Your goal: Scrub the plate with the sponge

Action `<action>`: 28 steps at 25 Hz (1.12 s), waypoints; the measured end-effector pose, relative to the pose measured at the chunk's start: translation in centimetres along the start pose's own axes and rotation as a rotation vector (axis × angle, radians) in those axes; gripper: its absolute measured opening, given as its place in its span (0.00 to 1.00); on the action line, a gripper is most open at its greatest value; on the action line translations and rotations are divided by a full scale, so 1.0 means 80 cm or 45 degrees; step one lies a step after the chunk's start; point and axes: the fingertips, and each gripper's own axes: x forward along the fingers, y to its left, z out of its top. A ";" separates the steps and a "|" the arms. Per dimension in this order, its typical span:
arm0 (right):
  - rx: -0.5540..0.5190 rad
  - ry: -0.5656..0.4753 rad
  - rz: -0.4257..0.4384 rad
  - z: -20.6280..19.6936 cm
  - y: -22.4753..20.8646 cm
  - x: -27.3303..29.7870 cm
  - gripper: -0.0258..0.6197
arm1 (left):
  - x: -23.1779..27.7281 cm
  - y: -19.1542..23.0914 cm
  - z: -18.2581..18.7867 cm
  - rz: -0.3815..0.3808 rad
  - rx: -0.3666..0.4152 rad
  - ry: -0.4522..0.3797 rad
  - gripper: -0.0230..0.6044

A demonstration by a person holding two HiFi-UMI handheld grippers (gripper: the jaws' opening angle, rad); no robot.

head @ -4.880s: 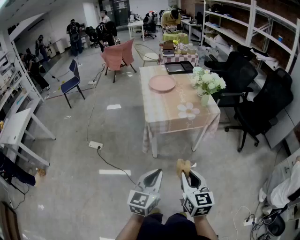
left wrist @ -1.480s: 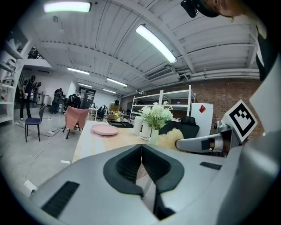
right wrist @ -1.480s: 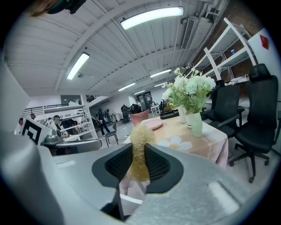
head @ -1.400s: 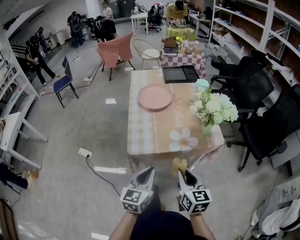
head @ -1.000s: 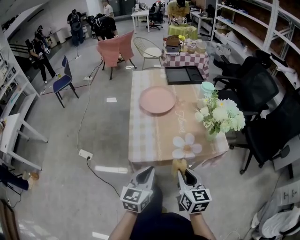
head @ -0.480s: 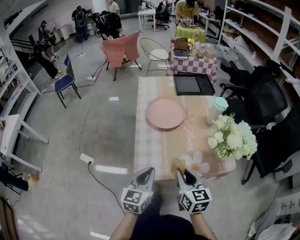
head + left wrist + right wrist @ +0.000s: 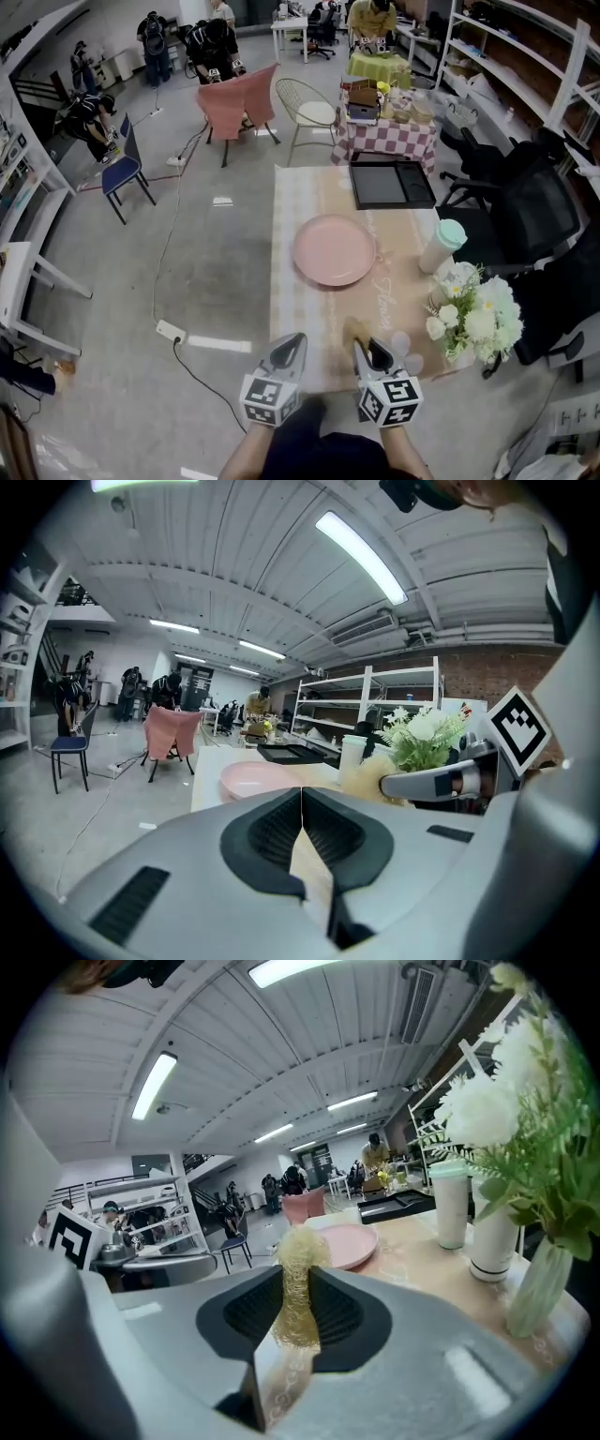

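Observation:
A pink plate (image 7: pixel 334 249) lies in the middle of the checked table (image 7: pixel 291 309), also seen as the plate (image 7: pixel 255 778) and plate (image 7: pixel 343 1243) in the gripper views. My right gripper (image 7: pixel 364 347) is shut on a yellow mesh sponge (image 7: pixel 356 330), which sticks up between the jaws as the sponge (image 7: pixel 300 1283). It hovers over the table's near edge, well short of the plate. My left gripper (image 7: pixel 292 345) is shut with nothing in it, beside the right one at the near edge.
A vase of white flowers (image 7: pixel 473 323) stands at the near right of the table, with a lidded cup (image 7: pixel 442 246) behind it. A black tray (image 7: pixel 389 183) lies at the far end. Black office chairs (image 7: pixel 525 216) stand to the right; a cable runs across the floor at left.
I have walked up to the table; it and the plate have come closer in view. Both grippers keep their pose, the sponge still held in the right one.

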 end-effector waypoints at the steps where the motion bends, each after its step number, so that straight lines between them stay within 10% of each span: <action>1: 0.001 -0.001 -0.003 0.004 -0.002 0.007 0.17 | 0.006 0.005 0.004 -0.004 0.001 -0.002 0.05; 28: -0.048 -0.031 -0.030 0.083 -0.035 0.135 0.17 | 0.129 0.089 0.062 -0.078 0.037 -0.009 0.05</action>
